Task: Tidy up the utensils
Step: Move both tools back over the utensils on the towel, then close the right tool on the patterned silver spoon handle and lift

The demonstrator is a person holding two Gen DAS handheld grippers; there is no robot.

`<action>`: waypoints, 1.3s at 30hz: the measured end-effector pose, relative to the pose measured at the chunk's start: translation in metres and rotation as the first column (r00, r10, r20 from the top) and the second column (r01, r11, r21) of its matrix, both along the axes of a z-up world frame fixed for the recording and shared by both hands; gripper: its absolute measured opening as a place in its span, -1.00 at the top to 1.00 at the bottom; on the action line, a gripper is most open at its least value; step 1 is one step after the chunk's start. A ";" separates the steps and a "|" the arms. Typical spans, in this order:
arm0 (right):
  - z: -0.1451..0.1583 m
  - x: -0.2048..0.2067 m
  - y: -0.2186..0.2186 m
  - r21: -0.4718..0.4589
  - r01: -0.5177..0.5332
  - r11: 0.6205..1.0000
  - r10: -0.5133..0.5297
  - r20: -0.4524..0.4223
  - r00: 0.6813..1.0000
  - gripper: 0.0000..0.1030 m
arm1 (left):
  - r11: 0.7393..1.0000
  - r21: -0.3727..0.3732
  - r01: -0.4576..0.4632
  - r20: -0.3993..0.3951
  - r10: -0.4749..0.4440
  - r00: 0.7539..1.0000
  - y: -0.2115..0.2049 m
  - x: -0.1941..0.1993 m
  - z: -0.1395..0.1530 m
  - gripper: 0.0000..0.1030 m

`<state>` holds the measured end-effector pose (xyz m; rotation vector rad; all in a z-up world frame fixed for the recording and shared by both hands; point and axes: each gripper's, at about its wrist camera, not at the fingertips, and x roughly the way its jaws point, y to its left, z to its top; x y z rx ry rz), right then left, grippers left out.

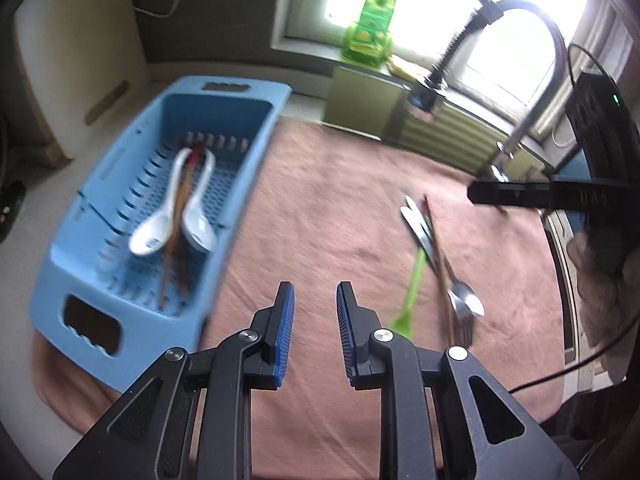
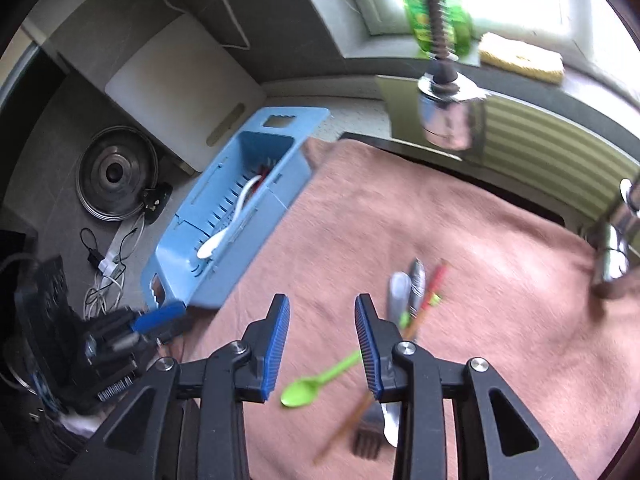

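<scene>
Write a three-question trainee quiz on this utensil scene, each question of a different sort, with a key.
1. True or false: the white spoons lie inside the blue basket.
2. Which colour is the plastic spoon on the pink towel? A red, B green, C yellow.
3. Fill in: neither the left gripper nor the right gripper holds ____.

Key: 1 true. 2 B. 3 anything; both pairs of jaws stand apart with only towel between them, while the metal fork, the metal spoon and the chopsticks wait on the towel.
</scene>
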<state>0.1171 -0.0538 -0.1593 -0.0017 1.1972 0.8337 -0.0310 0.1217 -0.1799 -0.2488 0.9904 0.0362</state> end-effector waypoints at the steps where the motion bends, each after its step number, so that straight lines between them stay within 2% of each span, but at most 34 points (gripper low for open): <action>1: -0.002 0.002 -0.005 0.000 0.010 1.000 -0.010 -0.011 1.000 0.40 | 1.000 0.000 0.010 -0.008 -0.010 1.000 -0.008 -0.001 -0.003 0.60; 4: -0.012 0.008 -0.017 -0.005 0.026 1.000 -0.027 -0.050 0.998 0.40 | 0.999 -0.004 0.034 -0.022 -0.034 0.999 -0.028 -0.003 -0.010 0.44; 9: -0.032 0.015 -0.038 -0.023 0.057 0.998 -0.059 -0.111 0.992 0.41 | 0.997 -0.010 0.074 -0.043 -0.074 0.996 -0.058 0.001 -0.021 0.44; 10: -0.035 0.016 -0.040 -0.031 0.060 0.998 -0.064 -0.118 0.991 0.47 | 0.996 -0.013 0.084 -0.047 -0.084 0.995 -0.064 0.003 -0.023 0.44; 20: -0.076 0.018 -0.046 -0.083 0.027 0.996 -0.044 -0.218 0.975 0.64 | 0.975 -0.051 0.214 -0.050 -0.217 0.975 -0.116 0.016 -0.023 0.44; 26: -0.089 0.020 -0.029 -0.144 -0.016 0.989 -0.015 -0.207 0.978 0.66 | 0.976 -0.061 0.210 -0.055 -0.213 0.976 -0.116 0.023 -0.022 0.44; 32: -0.092 0.019 -0.006 -0.254 -0.063 0.965 0.028 -0.140 0.990 0.72 | 0.979 -0.065 0.191 -0.055 -0.195 0.979 -0.111 0.023 -0.022 0.44; 34: -0.092 0.018 -0.002 -0.290 -0.065 0.955 0.031 -0.120 0.992 0.84 | 0.980 -0.069 0.187 -0.053 -0.191 0.980 -0.110 0.021 -0.022 0.44; 39: -0.092 0.021 -0.017 -0.298 -0.015 0.955 -0.026 -0.133 0.991 0.90 | 0.979 -0.076 0.188 -0.045 -0.191 0.981 -0.108 0.023 -0.019 0.44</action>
